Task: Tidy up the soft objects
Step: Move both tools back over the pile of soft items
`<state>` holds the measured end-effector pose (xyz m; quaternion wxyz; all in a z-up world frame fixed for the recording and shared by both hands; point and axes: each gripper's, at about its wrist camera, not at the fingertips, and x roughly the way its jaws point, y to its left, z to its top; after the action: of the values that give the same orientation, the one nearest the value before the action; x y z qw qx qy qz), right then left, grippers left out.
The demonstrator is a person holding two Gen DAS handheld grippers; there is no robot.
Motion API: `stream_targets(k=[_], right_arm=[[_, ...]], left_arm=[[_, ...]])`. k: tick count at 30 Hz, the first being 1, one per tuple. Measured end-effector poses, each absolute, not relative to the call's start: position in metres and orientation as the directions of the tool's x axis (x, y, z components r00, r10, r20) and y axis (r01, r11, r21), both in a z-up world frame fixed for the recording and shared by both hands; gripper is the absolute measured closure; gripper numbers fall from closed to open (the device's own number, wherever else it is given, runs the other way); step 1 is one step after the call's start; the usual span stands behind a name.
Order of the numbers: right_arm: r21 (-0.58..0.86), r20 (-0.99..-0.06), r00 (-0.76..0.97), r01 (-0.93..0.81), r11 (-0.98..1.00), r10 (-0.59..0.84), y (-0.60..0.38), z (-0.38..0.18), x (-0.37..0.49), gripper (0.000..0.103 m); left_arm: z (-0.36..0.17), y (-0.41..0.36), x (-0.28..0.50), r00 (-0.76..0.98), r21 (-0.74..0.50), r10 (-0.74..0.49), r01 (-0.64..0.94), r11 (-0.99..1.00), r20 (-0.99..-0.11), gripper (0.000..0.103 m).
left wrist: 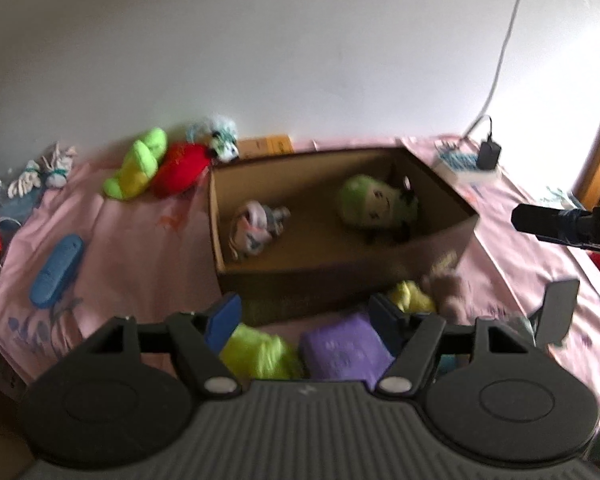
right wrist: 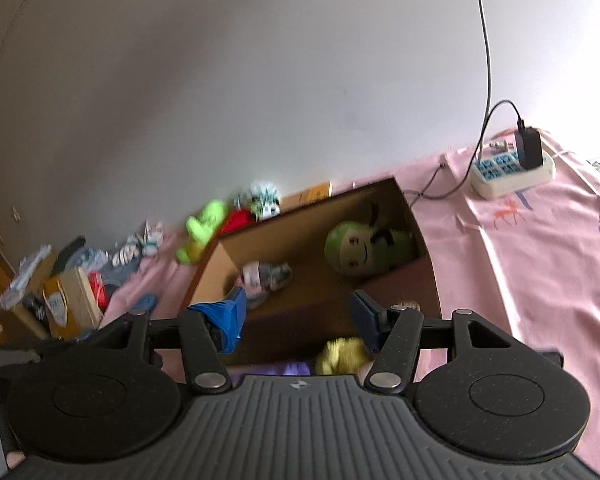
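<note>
Box: open cardboard box (left wrist: 340, 280) on the pink cloth (left wrist: 140, 232), long axis left to right across the left wrist view; already holds a green face plush (left wrist: 374, 204) at its right end and a small pink-grey toy (left wrist: 256, 228) at its left.
Loose near side: purple plush (left wrist: 342, 350), lime plush (left wrist: 260, 354), yellow plush (left wrist: 410, 296) and a brownish toy (left wrist: 450, 288), all just beside the box's front wall.
Left gripper (left wrist: 306, 316): jaws spread, nothing held; purple and lime plush lie directly between and below its fingers, so this hand is judged the nearer one.
Right gripper (right wrist: 298, 314): jaws apart, empty, hanging over the box's front wall; yellow plush (right wrist: 342, 354) just under its right finger.
Loose far side: green-yellow plush (left wrist: 138, 170), red plush (left wrist: 182, 168), beyond the box's left corner near the wall.
Room: front wall stands between near toys and box interior; a lift must clear it. Middle of box floor open.
Edge: blue object (left wrist: 56, 270) near the cloth's left border; power strip (left wrist: 466, 164) well right.
</note>
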<state>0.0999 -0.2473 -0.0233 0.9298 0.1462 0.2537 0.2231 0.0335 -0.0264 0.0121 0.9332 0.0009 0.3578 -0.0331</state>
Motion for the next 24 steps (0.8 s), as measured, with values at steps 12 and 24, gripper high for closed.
stream_targets(k=[12, 24], right_arm=[[0.287, -0.498, 0.750, -0.331, 0.899, 0.435, -0.238, -0.048, 0.060, 0.059], [0.252, -0.580, 0.714, -0.301, 0.920, 0.392, -0.241, -0.070, 0.041, 0.059]], left_arm=[[-0.013, -0.041, 0.019, 0.665, -0.011, -0.067, 0.088, 0.996, -0.744, 0.031], [-0.026, -0.051, 0.007, 0.629, 0.005, -0.063, 0.106, 0.994, -0.775, 0.032]])
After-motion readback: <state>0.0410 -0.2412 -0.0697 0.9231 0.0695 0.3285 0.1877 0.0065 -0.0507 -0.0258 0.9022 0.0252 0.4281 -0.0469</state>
